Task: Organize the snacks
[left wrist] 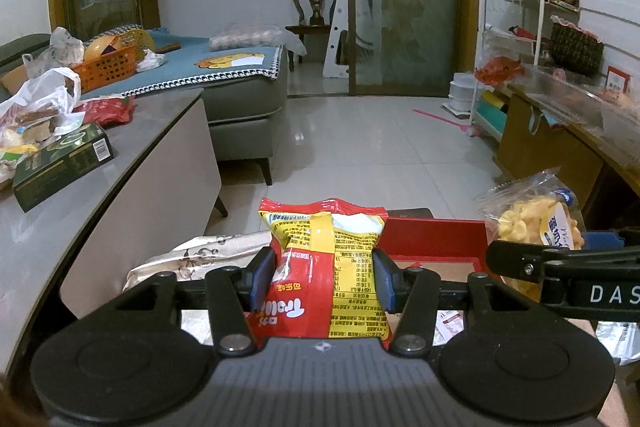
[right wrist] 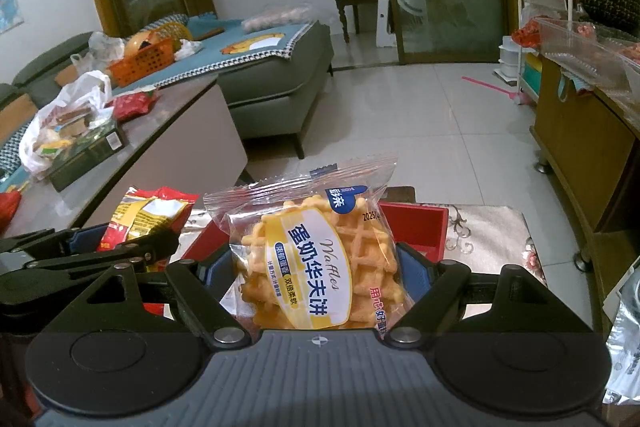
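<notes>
A: Left gripper (left wrist: 322, 281) clamps a red-and-yellow snack packet (left wrist: 320, 267), crinkled, upright, above the red box (left wrist: 432, 239).

B: Right gripper (right wrist: 316, 275) grips a clear waffle packet (right wrist: 308, 259) — golden waffles inside. Coffee table (right wrist: 168, 131) edge left, cabinet (right wrist: 576, 155) right — open tiled floor (right wrist: 400, 131) between.

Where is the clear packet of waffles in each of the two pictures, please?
Left wrist view: the waffle packet is at the right edge, held in the right gripper that reaches in from the right.
Right wrist view: the same packet fills the lower centre, between the fingers of the gripper.
Shared landmark: the red box lies just behind the packet in both views.
</notes>
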Motion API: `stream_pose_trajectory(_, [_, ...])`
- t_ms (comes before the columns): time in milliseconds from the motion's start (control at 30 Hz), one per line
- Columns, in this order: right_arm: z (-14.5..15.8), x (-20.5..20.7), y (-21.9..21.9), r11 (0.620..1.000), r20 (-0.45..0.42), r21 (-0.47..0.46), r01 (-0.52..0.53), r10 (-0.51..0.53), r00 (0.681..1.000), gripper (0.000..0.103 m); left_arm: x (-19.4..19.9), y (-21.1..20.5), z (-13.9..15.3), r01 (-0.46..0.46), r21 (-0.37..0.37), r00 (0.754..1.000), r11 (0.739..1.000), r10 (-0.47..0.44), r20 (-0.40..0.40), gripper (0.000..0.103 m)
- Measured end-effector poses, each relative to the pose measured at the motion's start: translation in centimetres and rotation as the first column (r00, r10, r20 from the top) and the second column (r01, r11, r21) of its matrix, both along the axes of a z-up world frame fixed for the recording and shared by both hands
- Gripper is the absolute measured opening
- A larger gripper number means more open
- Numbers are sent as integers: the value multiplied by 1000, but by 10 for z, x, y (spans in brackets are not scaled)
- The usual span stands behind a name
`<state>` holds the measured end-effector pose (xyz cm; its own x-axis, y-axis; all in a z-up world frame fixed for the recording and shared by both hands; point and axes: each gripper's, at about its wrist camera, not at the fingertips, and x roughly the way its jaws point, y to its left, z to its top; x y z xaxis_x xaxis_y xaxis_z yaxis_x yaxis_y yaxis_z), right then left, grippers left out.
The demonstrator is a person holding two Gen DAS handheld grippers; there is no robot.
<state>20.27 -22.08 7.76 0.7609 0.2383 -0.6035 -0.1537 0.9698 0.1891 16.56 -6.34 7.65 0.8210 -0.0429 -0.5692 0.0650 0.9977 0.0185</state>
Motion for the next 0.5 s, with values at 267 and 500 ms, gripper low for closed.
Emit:
stream_pose_trajectory(267, [-3, 8, 1, 1000, -8, -4, 3, -3, 1000, 86, 9, -3, -1, -6, 6, 1000, 1000, 6, 1, 45])
stream_pose_trajectory(500, [-6, 16, 2, 1000, -18, -4, 5, -6, 1000, 86, 23, -6, -4, -9, 10, 1000, 1000, 9, -5, 45])
